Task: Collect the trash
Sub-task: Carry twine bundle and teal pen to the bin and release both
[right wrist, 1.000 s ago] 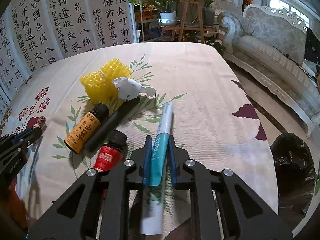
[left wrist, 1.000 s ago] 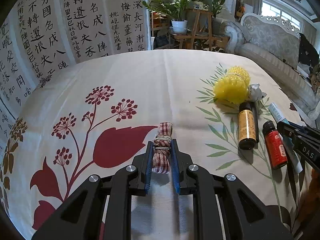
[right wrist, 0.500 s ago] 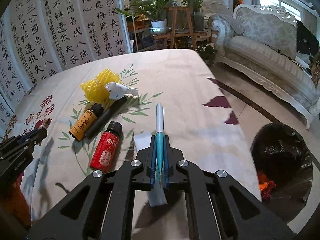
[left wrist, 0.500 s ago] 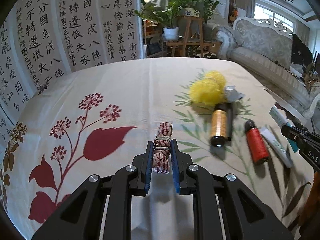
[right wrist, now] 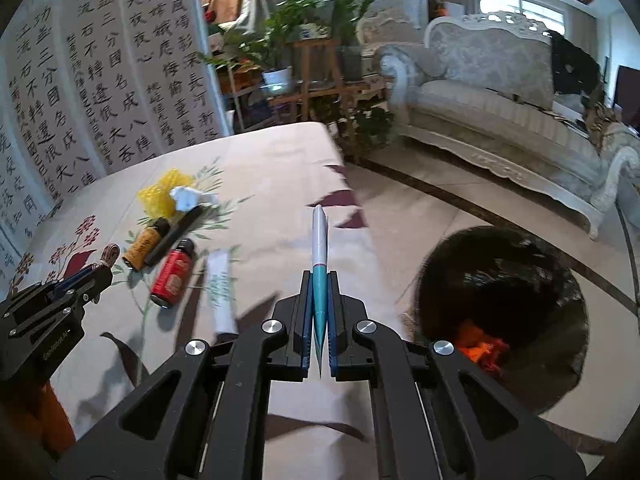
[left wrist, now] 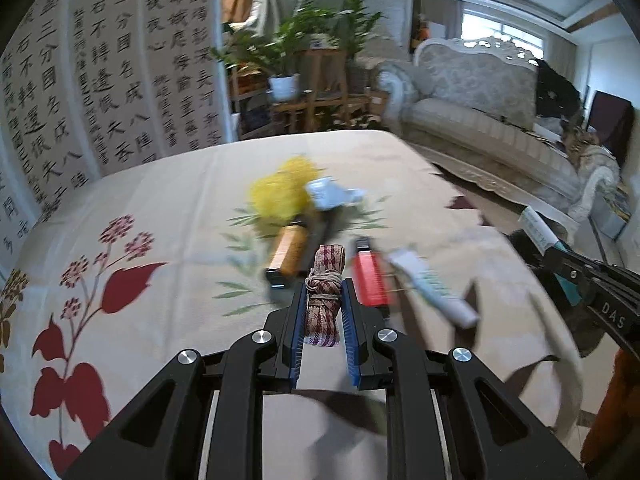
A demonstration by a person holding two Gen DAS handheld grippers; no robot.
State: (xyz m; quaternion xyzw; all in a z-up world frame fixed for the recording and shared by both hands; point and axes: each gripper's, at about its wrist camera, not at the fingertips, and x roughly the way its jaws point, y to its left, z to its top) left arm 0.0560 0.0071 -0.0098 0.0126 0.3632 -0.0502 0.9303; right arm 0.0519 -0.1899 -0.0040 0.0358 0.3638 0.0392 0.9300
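Lifting both catches off bench: our left hand-held gripper is clenching checked cloth bundle, our right hand-held gripper is now carrying teal tube toward black bin; drop seems next.

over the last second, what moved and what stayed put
The right claw lifted the teal tube off the table and swung right toward the black bin. The left claw, shut on the checked cloth bundle, also swung right. Both bottles and the yellow mesh stayed.
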